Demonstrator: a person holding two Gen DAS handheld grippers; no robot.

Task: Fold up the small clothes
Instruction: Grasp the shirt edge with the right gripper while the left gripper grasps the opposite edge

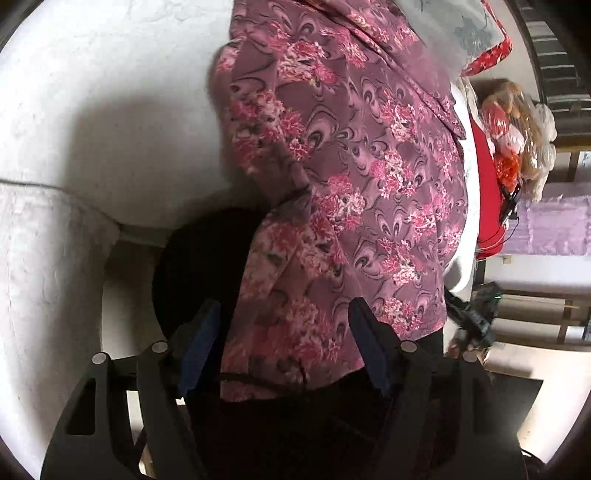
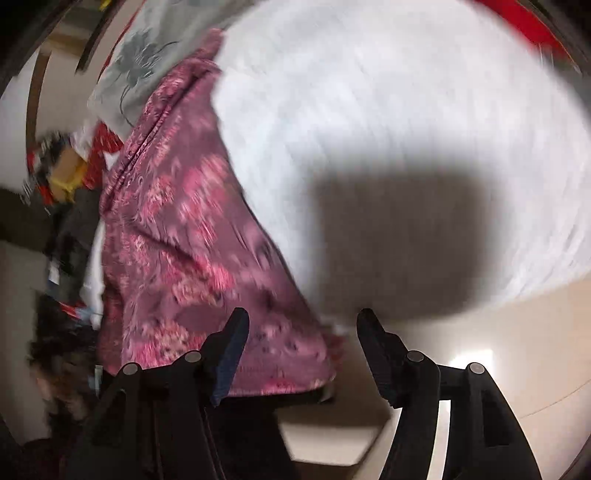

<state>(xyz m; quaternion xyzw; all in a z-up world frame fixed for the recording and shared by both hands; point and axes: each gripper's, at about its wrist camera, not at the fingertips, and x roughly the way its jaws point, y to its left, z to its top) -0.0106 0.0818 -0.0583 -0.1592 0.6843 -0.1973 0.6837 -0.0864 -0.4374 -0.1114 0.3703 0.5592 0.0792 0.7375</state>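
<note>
Left wrist view: left gripper (image 1: 284, 332) spread wide, both fingers clear of cloth, nothing pinched. Floral garment (image 1: 343, 177), mauve with pink flower clusters, spread over the white bed sheet (image 1: 110, 110), its lower edge hanging off the bed's edge between the two fingers. Grey flower-print cloth (image 1: 469, 33) at the top, beyond the garment. Red cloth (image 1: 487, 192) and a heap of plastic-wrapped things (image 1: 517, 125) off to the right.

Right wrist view, blurred: right gripper (image 2: 303, 347) likewise spread, holding nothing. Floral garment (image 2: 184, 229) lying left of centre on the white bed sheet (image 2: 369, 92), its hem corner hanging just ahead of the left finger (image 2: 229, 350), contact impossible to tell. Grey flower-print cloth (image 2: 147, 62) above the garment. Broad dark shadow (image 2: 399, 240) on the sheet, right of the garment.
</note>
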